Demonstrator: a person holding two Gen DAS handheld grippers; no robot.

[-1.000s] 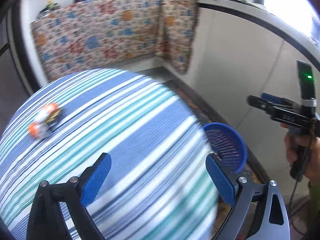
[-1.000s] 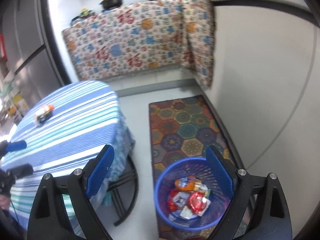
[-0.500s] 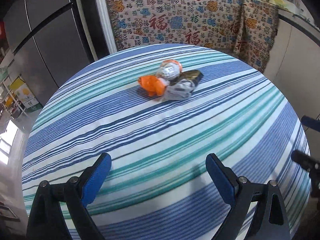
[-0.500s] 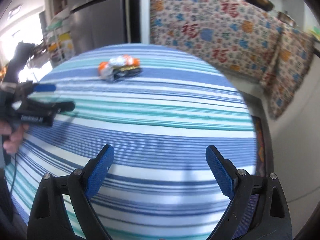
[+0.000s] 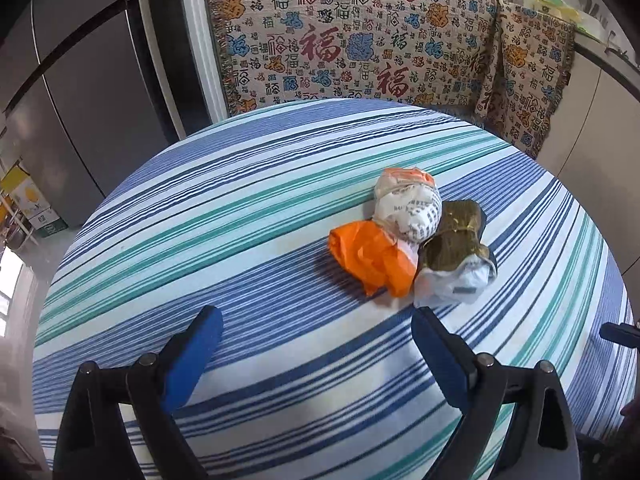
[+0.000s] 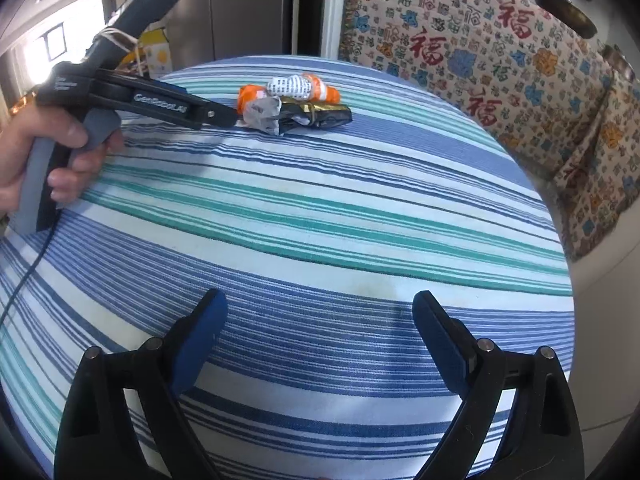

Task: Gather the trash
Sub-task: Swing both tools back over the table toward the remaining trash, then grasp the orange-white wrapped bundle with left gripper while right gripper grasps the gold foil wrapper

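Closer now, my left claw (image 5: 316, 330), wide open and empty, faces the crumpled orange, white and gold wrapper pile (image 5: 412, 244) mid-tabletop (image 5: 240, 200), nearer the far edge; right claw (image 6: 320, 320) open, empty. Loose wrappers may scatter if I pinch only one.

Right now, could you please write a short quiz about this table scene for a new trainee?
1. True or false: the left gripper is shut on the orange wrapper.
2. Multiple choice: the crumpled wrappers lie A) in a basket, B) together on the striped tablecloth, C) on the floor.
3. Fill in: the right gripper is ____ and holds nothing.

Key: 1 false, its jaws stand open short of the pile; 2 B; 3 open.
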